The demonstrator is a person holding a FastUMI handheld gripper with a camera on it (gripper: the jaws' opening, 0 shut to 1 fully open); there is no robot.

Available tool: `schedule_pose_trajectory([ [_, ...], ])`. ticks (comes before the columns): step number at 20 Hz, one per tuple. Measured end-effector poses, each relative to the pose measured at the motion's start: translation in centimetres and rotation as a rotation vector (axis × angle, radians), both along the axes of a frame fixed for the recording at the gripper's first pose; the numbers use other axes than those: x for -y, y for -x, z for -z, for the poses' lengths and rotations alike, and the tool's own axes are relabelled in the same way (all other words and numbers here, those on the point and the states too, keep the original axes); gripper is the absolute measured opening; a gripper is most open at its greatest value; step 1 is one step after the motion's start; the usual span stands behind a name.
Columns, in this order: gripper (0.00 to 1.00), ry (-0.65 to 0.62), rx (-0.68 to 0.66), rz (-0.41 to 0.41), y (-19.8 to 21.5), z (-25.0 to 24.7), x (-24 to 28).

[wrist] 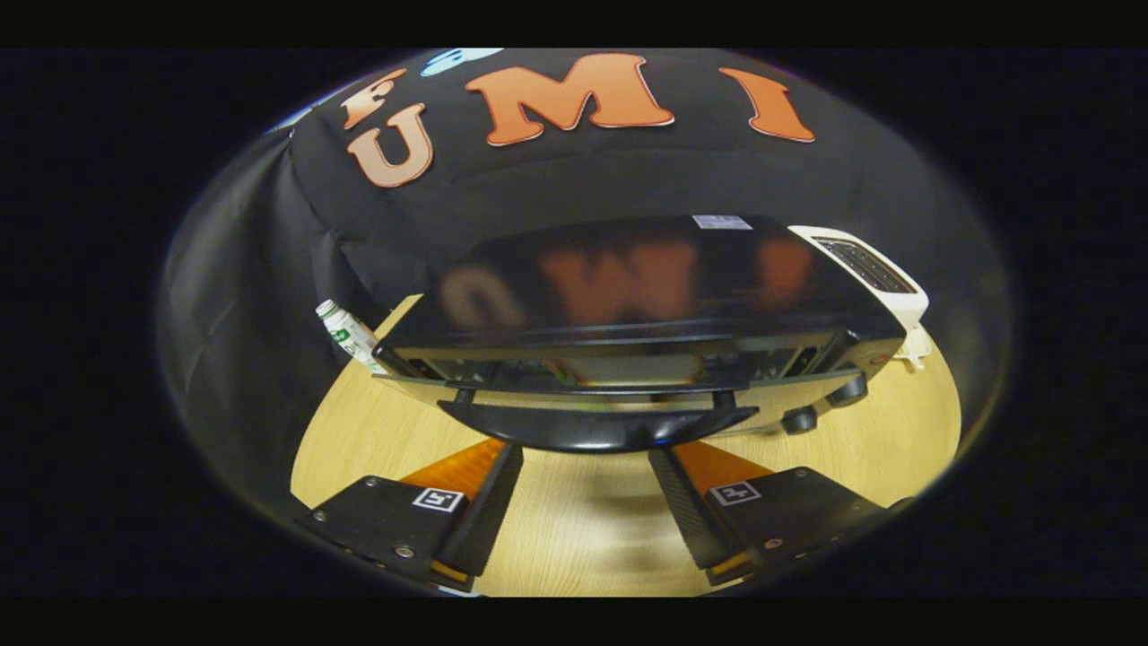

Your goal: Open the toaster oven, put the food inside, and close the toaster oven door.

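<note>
The gripper [585, 458] is spread wide and holds nothing, its fingers reaching just under the toaster oven's door handle [599, 425]. The toaster oven [646, 296] stands on the wooden table [359, 440], just ahead. A small bottle [348, 334] lies beside its left end, a white appliance [874, 269] behind its right.

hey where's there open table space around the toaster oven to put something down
Bare wood lies between and beneath the claw fingers, before the door handle, and right of the knobs. Left is tight: a bottle leans by the toaster oven. The claw is open.
</note>
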State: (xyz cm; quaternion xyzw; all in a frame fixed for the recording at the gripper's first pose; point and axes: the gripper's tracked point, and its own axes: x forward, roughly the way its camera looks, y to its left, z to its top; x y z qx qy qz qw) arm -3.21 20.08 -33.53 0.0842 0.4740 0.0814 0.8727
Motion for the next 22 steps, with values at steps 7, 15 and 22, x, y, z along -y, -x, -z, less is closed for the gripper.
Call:
schedule_pose_trajectory([
  [7,0.84,-0.010,0.039,-0.040,-0.3,-2.7,-1.0],
  [15,0.91,0.000,0.300,-0.117,0.4,-14.5,3.8],
  [22,0.97,0.032,0.646,-0.078,-2.7,-27.4,8.1],
])
